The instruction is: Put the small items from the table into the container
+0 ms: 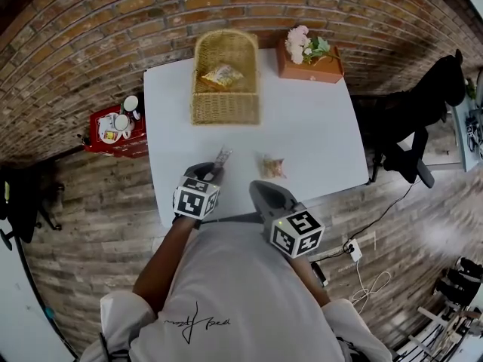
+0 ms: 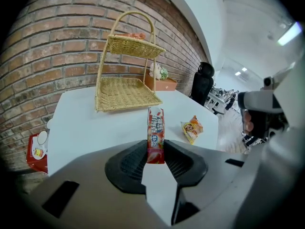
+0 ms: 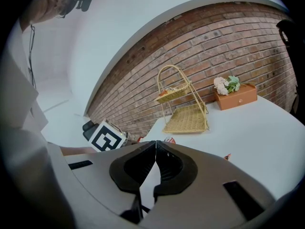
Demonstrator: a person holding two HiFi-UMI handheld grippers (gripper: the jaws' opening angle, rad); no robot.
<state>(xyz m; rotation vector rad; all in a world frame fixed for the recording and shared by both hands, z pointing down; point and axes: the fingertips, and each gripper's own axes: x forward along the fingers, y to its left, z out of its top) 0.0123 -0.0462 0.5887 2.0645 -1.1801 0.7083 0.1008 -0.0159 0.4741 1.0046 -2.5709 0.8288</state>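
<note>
Left gripper [image 2: 156, 149]: jaws part closed, pads pinching the lower end of a red stick packet [image 2: 156, 125]. Packet upright between them, most of its length poking out past the tips. In the head view, packet pointing away from the body over the near part of the white table [image 1: 317, 142]; clear of the tabletop or not, cannot tell.

Right gripper [image 3: 155, 144]: jaws pressed together, nothing between them. Tips near the table's front edge, right of the left gripper.

Just right of the held packet, flat on the table: orange-yellow snack packet [image 2: 192, 129], apart from both grippers.

Farther out, toward the table's far side: two-tier wicker basket [image 1: 226, 115] with an arched handle. In the upper tier: one yellow snack bag [image 1: 222, 75]. Right of the basket, at the far right corner: wooden box [image 1: 321, 70] with flowers [image 1: 306, 45] on top. Beside the table's left edge: red crate [image 1: 102, 143] with white cups or jars inside, too small to tell which.

Pose: left forearm [image 1: 162, 266] stretched forward, left gripper tipped down toward the tabletop, its marker cube [image 1: 197, 198] facing up. Right gripper closer to the torso, tilted less steeply, cube on top. Black chair [image 1: 423, 111] off the table's right side.
</note>
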